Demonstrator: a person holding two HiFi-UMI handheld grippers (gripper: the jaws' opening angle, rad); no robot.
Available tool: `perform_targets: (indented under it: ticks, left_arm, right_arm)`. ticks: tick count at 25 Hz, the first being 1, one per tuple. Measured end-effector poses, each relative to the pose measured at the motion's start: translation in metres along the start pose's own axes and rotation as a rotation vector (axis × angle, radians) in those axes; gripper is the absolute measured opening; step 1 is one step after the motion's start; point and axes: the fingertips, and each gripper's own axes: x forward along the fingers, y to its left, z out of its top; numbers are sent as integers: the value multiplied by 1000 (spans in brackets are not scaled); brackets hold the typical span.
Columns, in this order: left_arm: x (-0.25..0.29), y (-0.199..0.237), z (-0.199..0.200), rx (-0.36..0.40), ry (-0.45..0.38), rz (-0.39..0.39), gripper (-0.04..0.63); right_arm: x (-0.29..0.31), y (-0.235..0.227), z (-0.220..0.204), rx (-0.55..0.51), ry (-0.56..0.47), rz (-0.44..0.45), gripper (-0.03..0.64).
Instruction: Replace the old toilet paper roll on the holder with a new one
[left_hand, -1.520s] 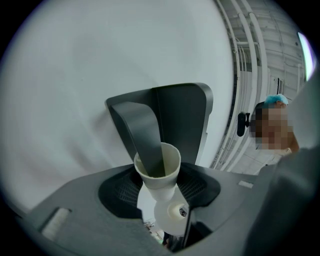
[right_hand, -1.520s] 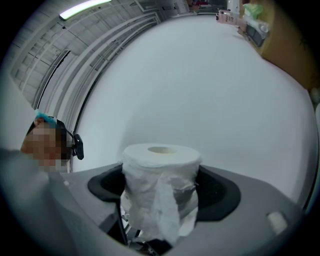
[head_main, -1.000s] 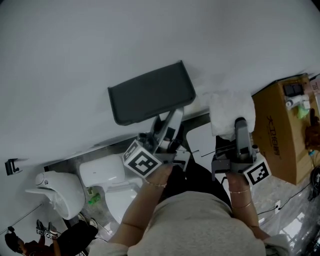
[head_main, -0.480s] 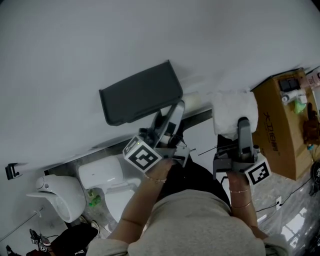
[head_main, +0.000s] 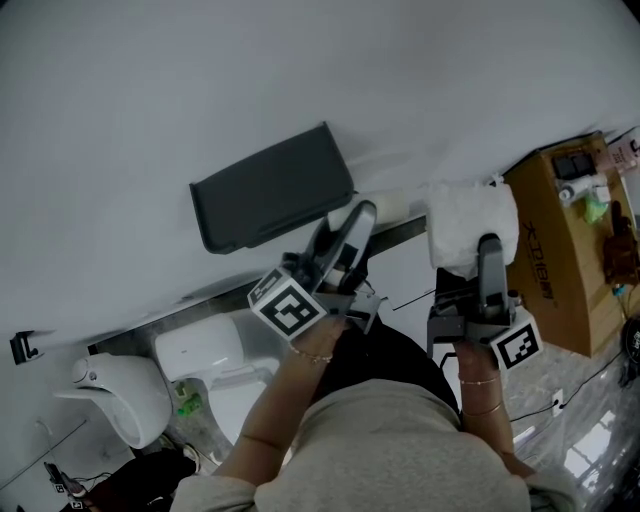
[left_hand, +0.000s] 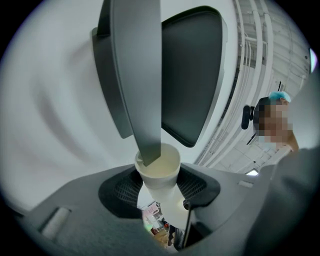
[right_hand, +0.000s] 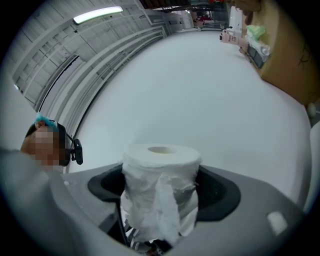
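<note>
The dark grey paper holder (head_main: 270, 190) hangs on the white wall. My left gripper (head_main: 358, 228) is shut on the old roll's bare cardboard tube (left_hand: 159, 167), just right of the holder. In the left gripper view the holder's grey bar (left_hand: 136, 75) reaches down, its tip inside the tube's mouth, in front of the dark cover (left_hand: 192, 75). The left gripper (left_hand: 159, 181) has a jaw on each side of the tube. My right gripper (head_main: 480, 262) is shut on the new white paper roll (head_main: 468, 225), further right. That roll (right_hand: 161, 170) stands between the right gripper (right_hand: 161, 192) jaws, with a loose sheet hanging.
A white toilet (head_main: 210, 360) stands below the holder, with another white fixture (head_main: 115, 385) to its left. A brown cardboard box (head_main: 560, 250) with small items on top sits at the right. A small hook (head_main: 20, 345) is on the wall at far left.
Both grippers have shifted right, away from the holder. The left gripper's tube has slid along the bar towards its free end. The right gripper still carries the new roll.
</note>
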Motion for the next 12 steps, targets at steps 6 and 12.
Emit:
perform_targets:
  ticks: [6, 12]
  left_arm:
    - [6, -3, -10, -14, 25, -19, 212]
    - [1, -1, -16, -20, 59, -28, 210]
  right_arm:
    - [-3, 1, 5, 6, -6, 3, 419]
    - [-7, 0, 9, 1, -23, 4, 419]
